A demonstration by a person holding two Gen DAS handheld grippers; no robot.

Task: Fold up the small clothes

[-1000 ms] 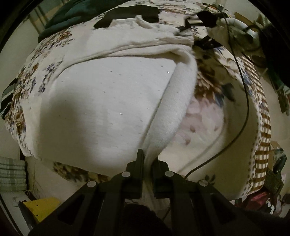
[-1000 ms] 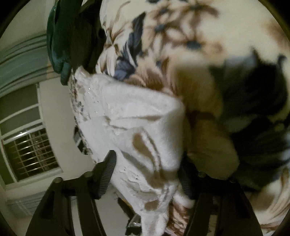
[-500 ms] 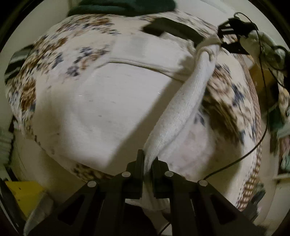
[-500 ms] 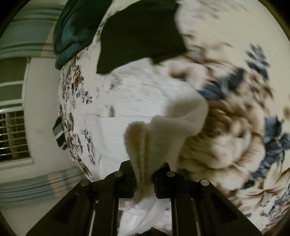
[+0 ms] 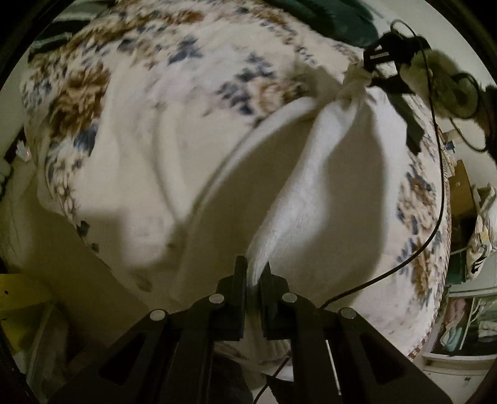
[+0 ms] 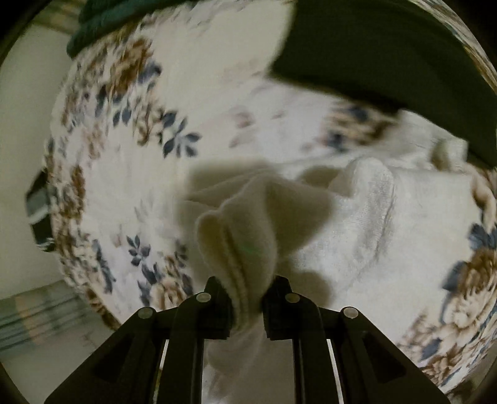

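Note:
A small white garment hangs stretched above a floral bedspread. My left gripper is shut on one corner of it. The cloth runs up and away to my right gripper, seen at the far end, shut on the other corner. In the right wrist view my right gripper pinches a bunched ribbed edge of the white garment, and the rest drapes to the right over the bedspread.
A dark garment lies on the bed beyond the white one. A teal garment sits at the bed's far edge. A black cable trails over the bed's right side. A yellow box is on the floor at left.
Both grippers have lifted the white garment off the bed and carried it up; it now hangs taut between them. The right gripper closed on its corner about a second ago.

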